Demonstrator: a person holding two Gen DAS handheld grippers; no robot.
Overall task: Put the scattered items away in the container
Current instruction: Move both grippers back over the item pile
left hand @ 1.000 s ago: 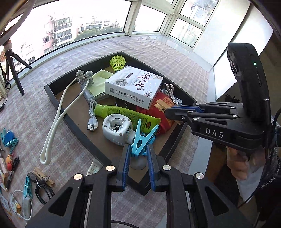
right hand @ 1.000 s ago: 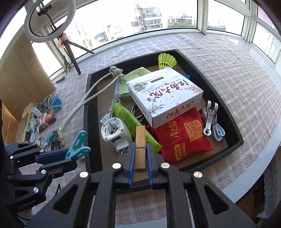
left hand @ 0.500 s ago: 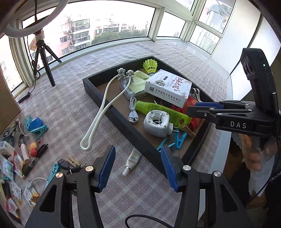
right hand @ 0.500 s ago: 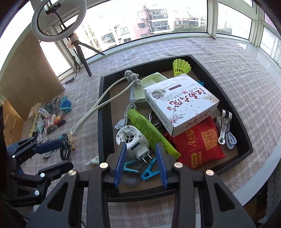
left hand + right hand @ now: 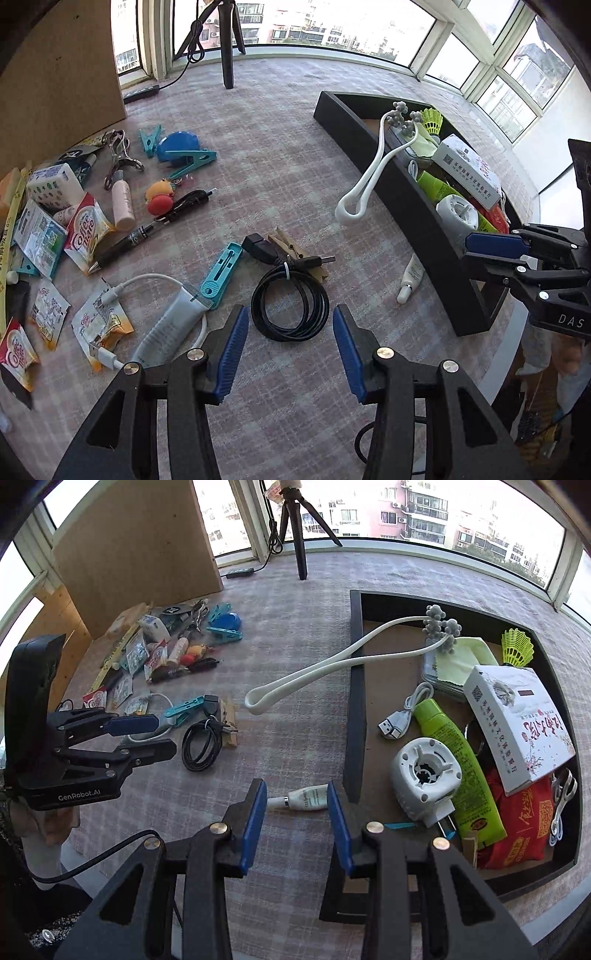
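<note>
My left gripper (image 5: pixel 290 321) hangs over the checked cloth with its jaws closing. A coiled black cable (image 5: pixel 290 306) lies between its fingertips, and the pads do not press on it. A wooden clothespin (image 5: pixel 291 249) and a teal clip (image 5: pixel 221 275) lie just beyond the coil. My right gripper (image 5: pixel 297 794) stands open beside the black tray (image 5: pixel 354 701). A small white tube (image 5: pixel 308 799) lies on the cloth between its fingertips, untouched. The tray holds a white box, a green tube, a red pouch and a white plug. A white looped massager (image 5: pixel 303 675) droops over the tray's wall.
A heap of sachets, a pen (image 5: pixel 155 229), blue clips (image 5: pixel 177 147) and small bottles lies at the far left by a cardboard board (image 5: pixel 62 70). A tripod (image 5: pixel 299 535) stands at the back. The table's edge runs close behind the tray on the right.
Both grippers let go of their clips over the tray, opened, and swung left and down. The left is now over the cable, the right over the white tube.
</note>
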